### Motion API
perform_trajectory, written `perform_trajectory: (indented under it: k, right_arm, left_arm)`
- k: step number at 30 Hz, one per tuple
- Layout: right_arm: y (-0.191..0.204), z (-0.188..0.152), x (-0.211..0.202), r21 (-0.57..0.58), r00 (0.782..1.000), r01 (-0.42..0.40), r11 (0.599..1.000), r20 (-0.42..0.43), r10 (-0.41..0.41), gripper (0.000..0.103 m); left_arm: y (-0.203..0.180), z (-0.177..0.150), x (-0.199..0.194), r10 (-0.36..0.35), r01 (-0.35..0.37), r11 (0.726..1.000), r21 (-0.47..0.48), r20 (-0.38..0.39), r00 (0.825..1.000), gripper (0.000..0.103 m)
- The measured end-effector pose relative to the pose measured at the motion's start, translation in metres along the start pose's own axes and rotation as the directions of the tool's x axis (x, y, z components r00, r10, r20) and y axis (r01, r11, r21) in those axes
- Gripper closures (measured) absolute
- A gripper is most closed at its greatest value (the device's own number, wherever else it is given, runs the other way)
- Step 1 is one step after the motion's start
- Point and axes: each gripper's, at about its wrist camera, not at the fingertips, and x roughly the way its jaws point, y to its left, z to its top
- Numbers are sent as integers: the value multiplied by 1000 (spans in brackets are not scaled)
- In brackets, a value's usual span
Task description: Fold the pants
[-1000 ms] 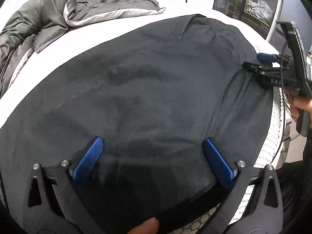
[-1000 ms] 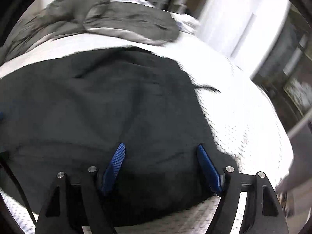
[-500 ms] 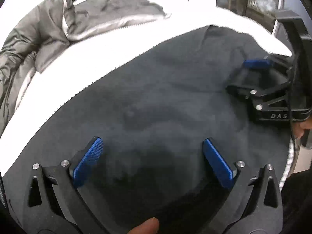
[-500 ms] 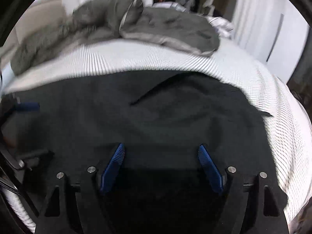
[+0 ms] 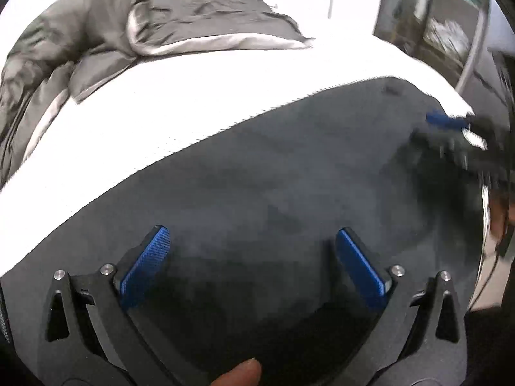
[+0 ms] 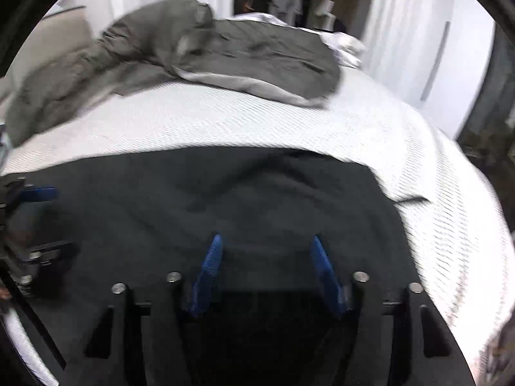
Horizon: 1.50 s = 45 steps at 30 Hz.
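The soft, limp black pants (image 5: 273,177) lie spread on the white bed (image 5: 193,103), best pinched at an edge, under the wide left gripper (image 5: 251,257) and the empty right gripper (image 6: 264,270), whose jaws have just been closing.

Colours noted
We see black pants (image 5: 257,173), white textured bed (image 6: 322,122), grey quilt (image 6: 257,51), blue gripper pads (image 5: 145,267).
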Motion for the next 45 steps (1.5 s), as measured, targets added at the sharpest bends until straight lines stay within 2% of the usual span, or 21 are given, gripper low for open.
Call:
perform_trajectory:
  k: [3, 6, 8, 9, 10, 12, 15, 18, 21, 22, 23, 24, 27, 30, 32, 34, 35, 38, 41, 43, 45]
  right_arm:
    - [33, 11, 27, -98, 995, -76, 992, -70, 70, 37]
    - [48, 13, 51, -188, 989, 11, 982, -143, -38, 37]
    - [24, 17, 53, -125, 984, 90, 988, -140, -107, 37]
    - [12, 16, 53, -102, 976, 156, 982, -137, -169, 44]
    - [-2, 17, 52, -57, 976, 164, 985, -136, -170, 51]
    - [-26, 16, 49, 73, 990, 65, 995, -129, -55, 51]
    - [-26, 23, 46, 98, 994, 8, 995, -106, 3, 50]
    - [-24, 37, 57, 193, 982, -165, 967, -59, 180, 49]
    - [-33, 53, 79, 307, 971, -220, 926, -23, 239, 51]
    - [-37, 58, 89, 356, 966, -230, 906, -27, 256, 69]
    - [-36, 70, 106, 378, 962, -241, 894, -30, 272, 100]
    - [-37, 74, 110, 387, 957, -258, 885, -24, 289, 102]
    - [-53, 86, 110, 393, 979, -184, 901, -5, 203, 102]
    - [-75, 85, 105, 412, 999, -11, 911, -31, 26, 98]
    - [-91, 82, 97, 449, 997, -57, 892, -19, 73, 96]
    - [-94, 81, 76, 426, 1000, -25, 904, -5, 31, 89]
    - [-92, 80, 63, 394, 1000, 4, 919, -3, -3, 86]
    - [-72, 66, 36, 263, 1000, 6, 965, 6, -8, 57]
    - [-34, 57, 43, 70, 1000, 3, 998, -24, -1, 56]
    - [-14, 48, 59, -12, 996, 0, 1000, -90, -1, 56]
    - [-11, 32, 79, -91, 980, 100, 991, -164, -114, 60]
  left_arm:
    - [18, -3, 14, 78, -79, 997, -19, -63, 995, 1]
    - [35, -10, 16, 99, -100, 995, -8, -83, 992, 0]
    - [48, -12, 12, 119, -122, 992, -33, -88, 989, 0]
    - [55, -14, 11, 130, -134, 990, -43, -87, 988, 0]
    - [61, -15, 11, 133, -138, 989, -55, -91, 987, 0]
    - [68, -17, 10, 112, -120, 989, -81, -95, 989, 0]
    - [67, -19, 6, 127, -131, 990, -57, -82, 989, 0]
    - [66, -21, 5, 126, -130, 990, -47, -79, 989, 0]
    - [74, -23, 8, 94, -101, 991, -83, -87, 992, 0]
    - [76, -25, 7, 90, -98, 991, -87, -85, 992, 0]
    - [78, -25, 8, 90, -97, 992, -83, -84, 992, 0]
    - [79, -26, 7, 89, -96, 992, -79, -82, 993, 0]
    - [85, -27, 8, 83, -90, 992, -83, -77, 994, 0]
    - [90, -28, 8, 80, -86, 992, -87, -71, 994, 0]
    - [91, -28, 3, 92, -98, 991, -87, -68, 993, 0]
    - [89, -26, -6, 116, -119, 990, -80, -38, 993, 1]
    - [84, -24, -13, 110, -110, 991, -73, -11, 994, 1]
    - [67, -17, -23, 29, -27, 998, -59, 32, 999, 1]
    - [37, -17, -10, -27, 27, 1000, -6, -2, 1000, 1]
    - [19, -19, 3, -3, 5, 999, 51, -45, 999, 1]
    - [9, -23, 11, 38, -32, 995, 95, -70, 997, 0]
